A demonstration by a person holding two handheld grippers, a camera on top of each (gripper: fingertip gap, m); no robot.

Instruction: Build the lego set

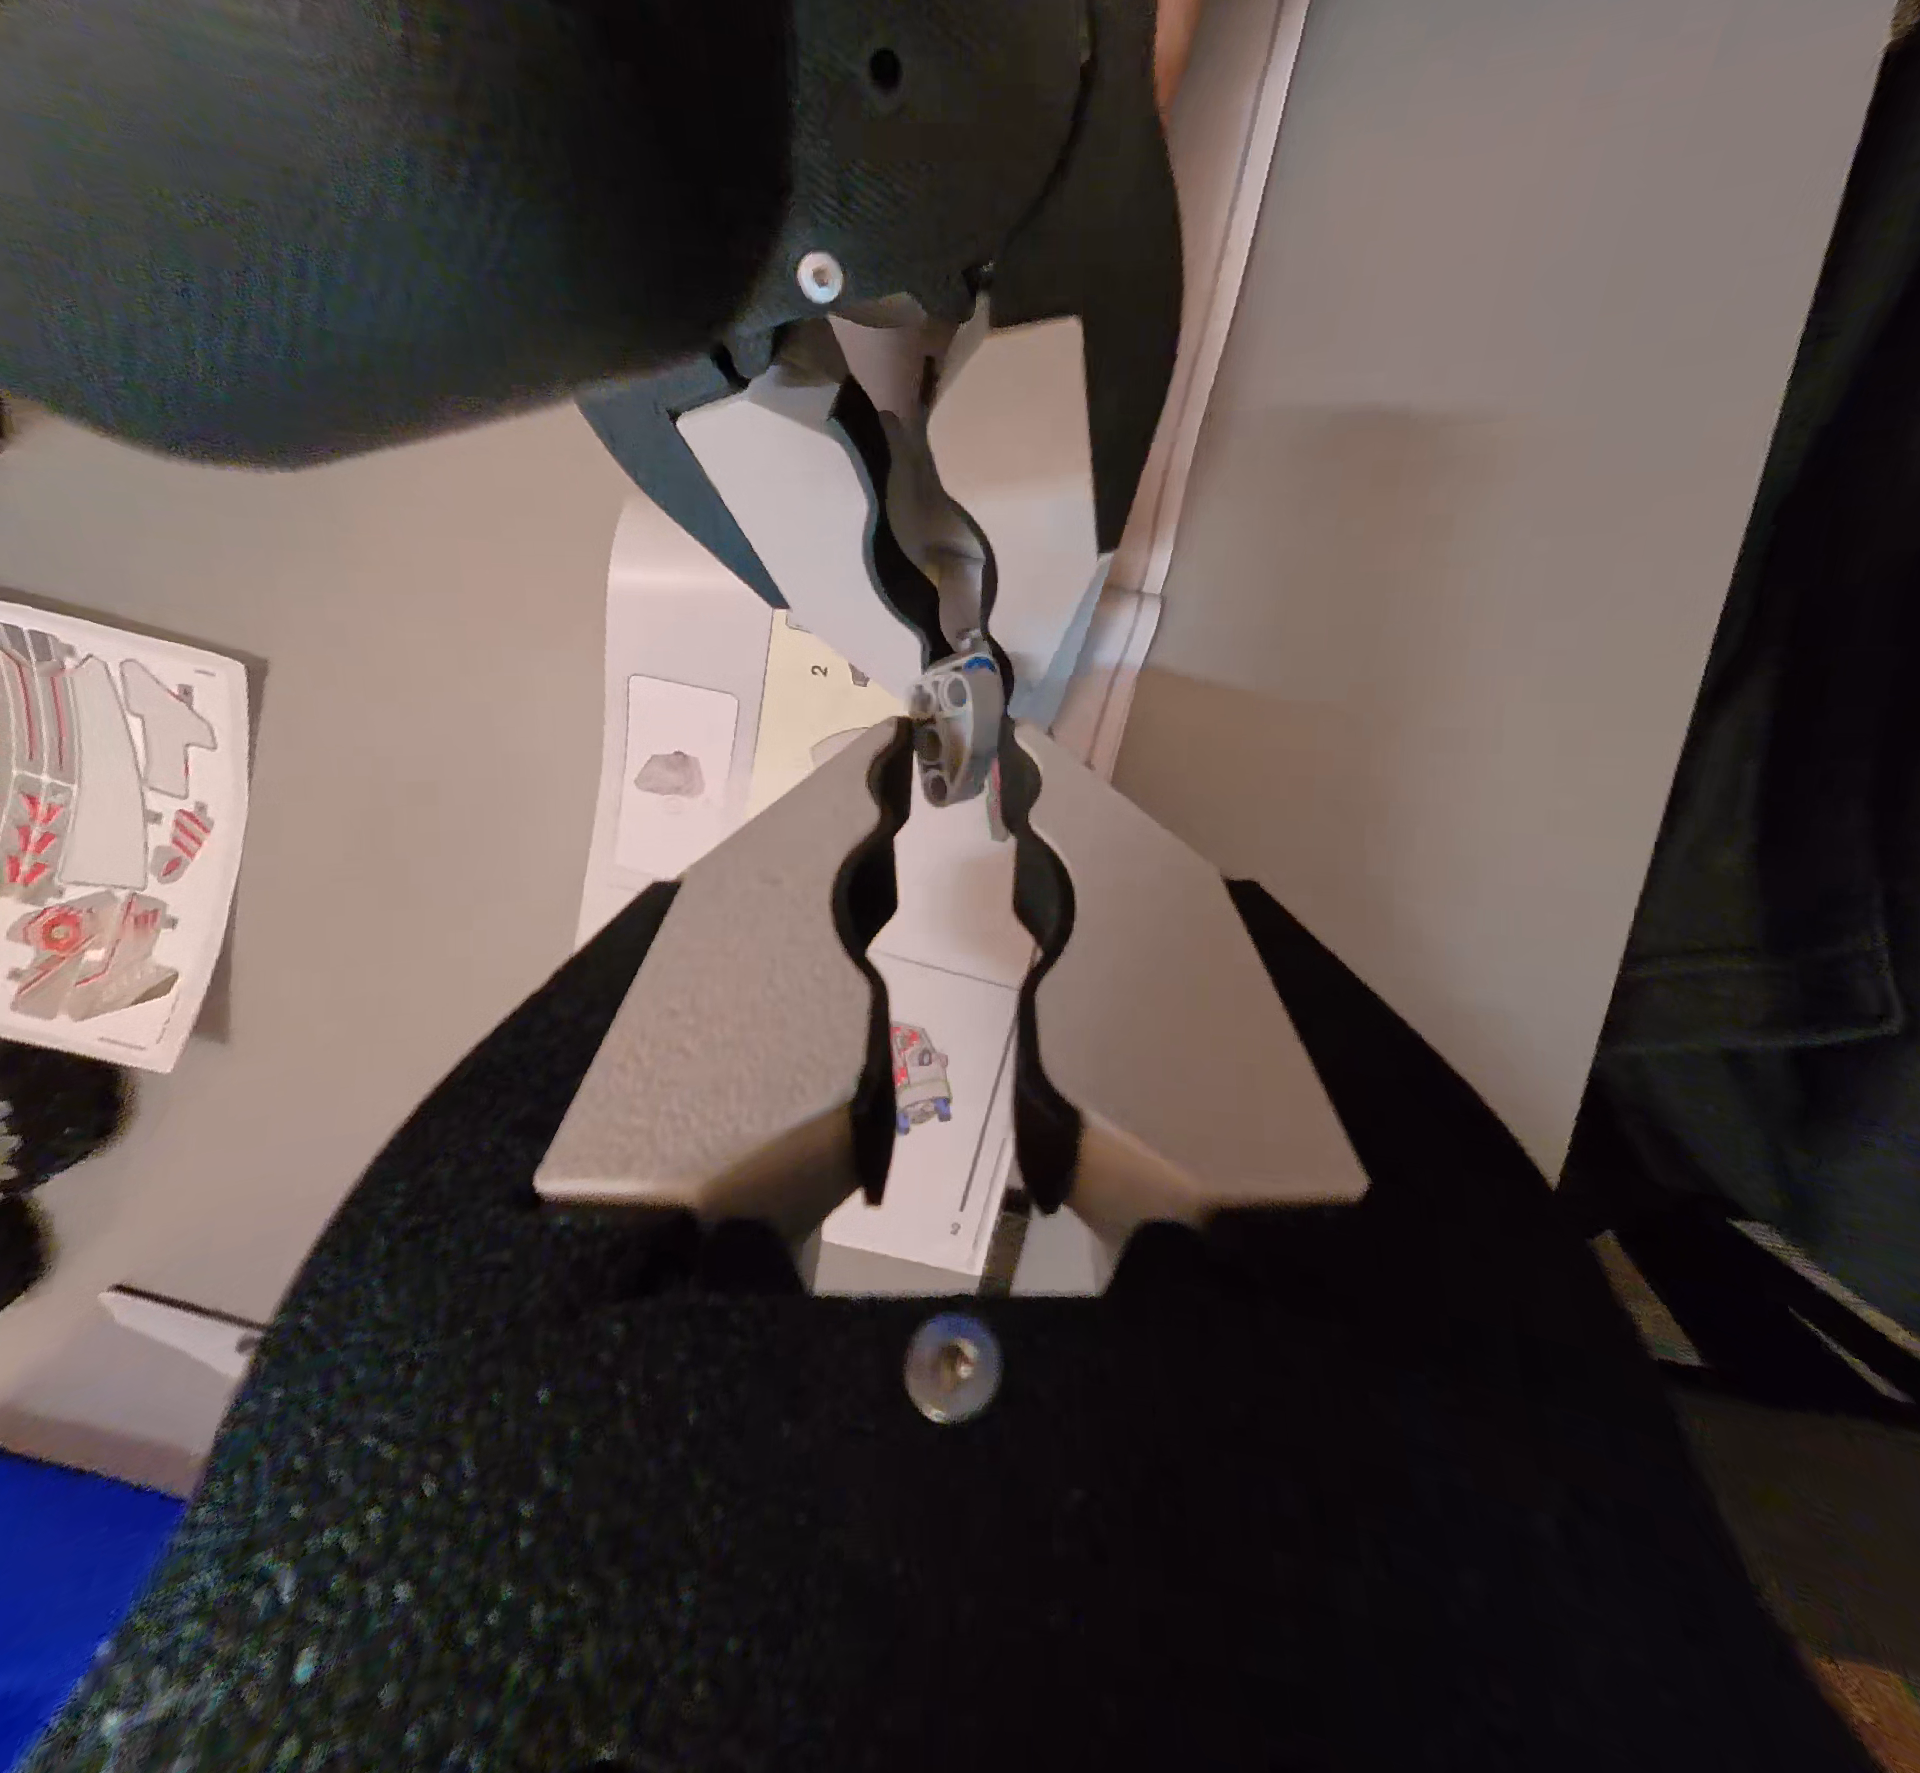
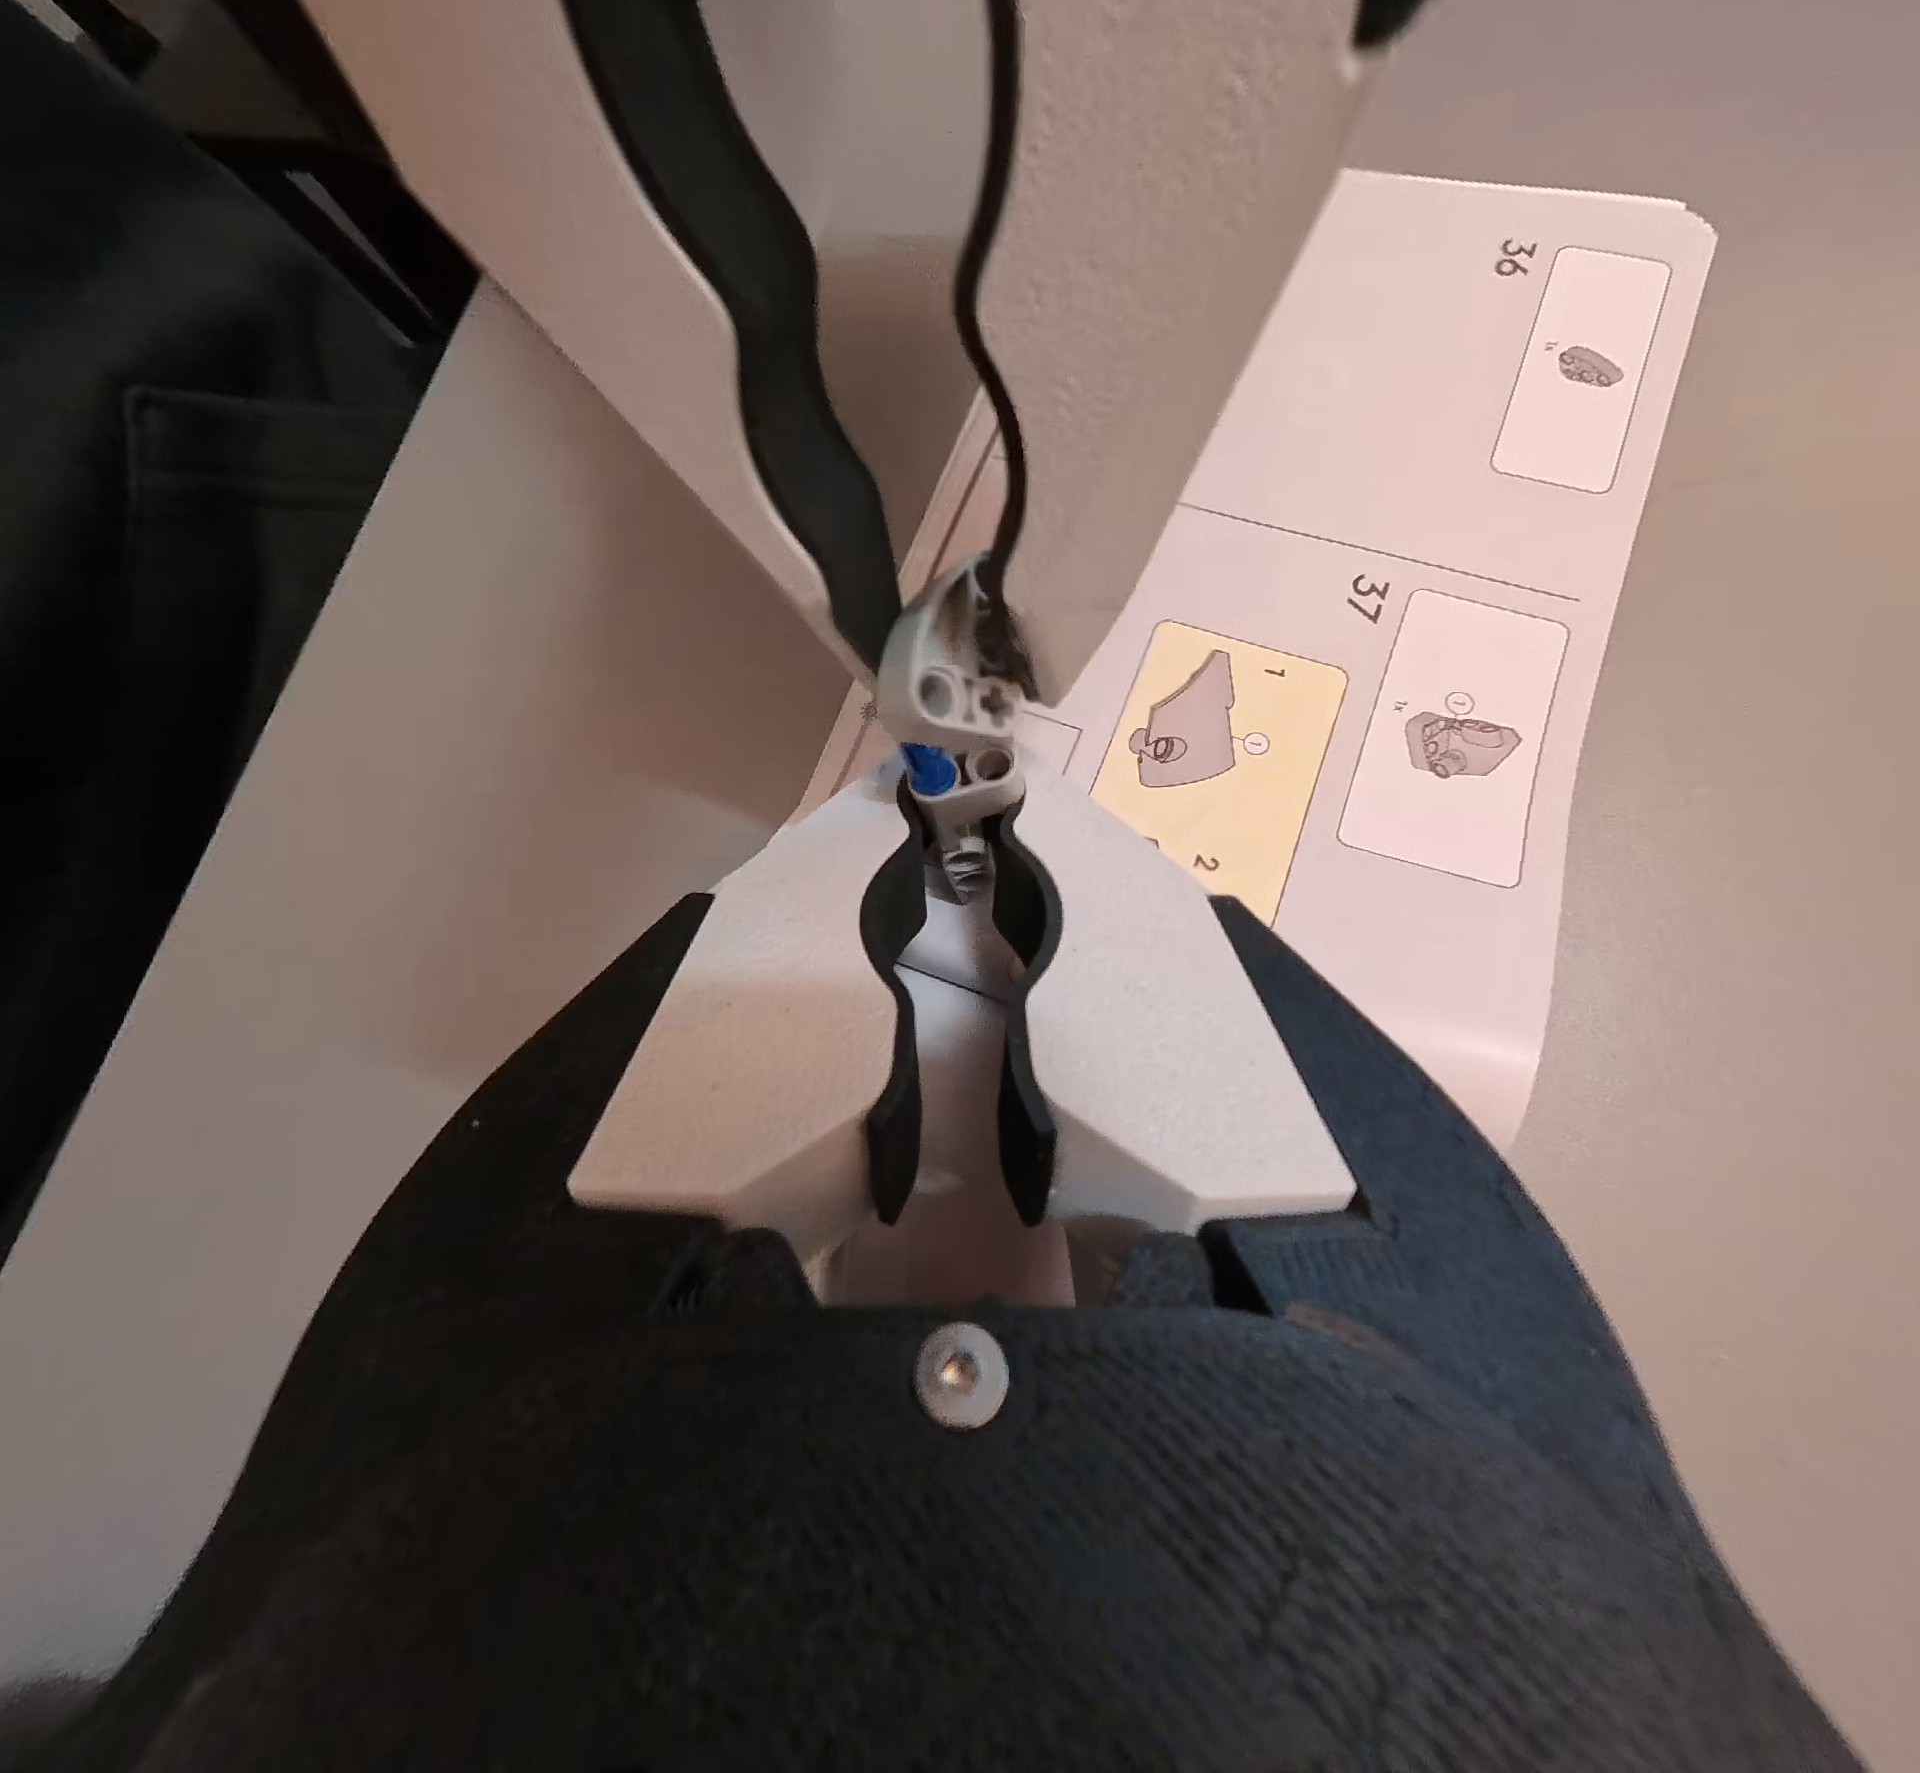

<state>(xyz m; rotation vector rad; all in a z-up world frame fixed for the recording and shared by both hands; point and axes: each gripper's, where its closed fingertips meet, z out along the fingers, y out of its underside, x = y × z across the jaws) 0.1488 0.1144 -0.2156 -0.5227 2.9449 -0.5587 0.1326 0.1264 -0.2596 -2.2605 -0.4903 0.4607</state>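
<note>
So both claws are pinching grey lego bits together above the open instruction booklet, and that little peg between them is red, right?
Nearly. The peg is blue, not red, as the right wrist view shows. The rest holds: the left gripper and right gripper pinch grey lego pieces above the open booklet.

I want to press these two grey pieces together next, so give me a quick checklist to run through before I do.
1. Left gripper pinches its grey holed lego piece: ok.
2. Right gripper pinches the other grey lego piece with a blue pin: ok.
3. Pieces meet tip to tip above the open white instruction booklet: ok.
4. Blue pin lined up with a hole: cannot tell.
5. Pin already seated: cannot tell.
6. Sticker sheet lies well aside on the pale table: ok.
</note>
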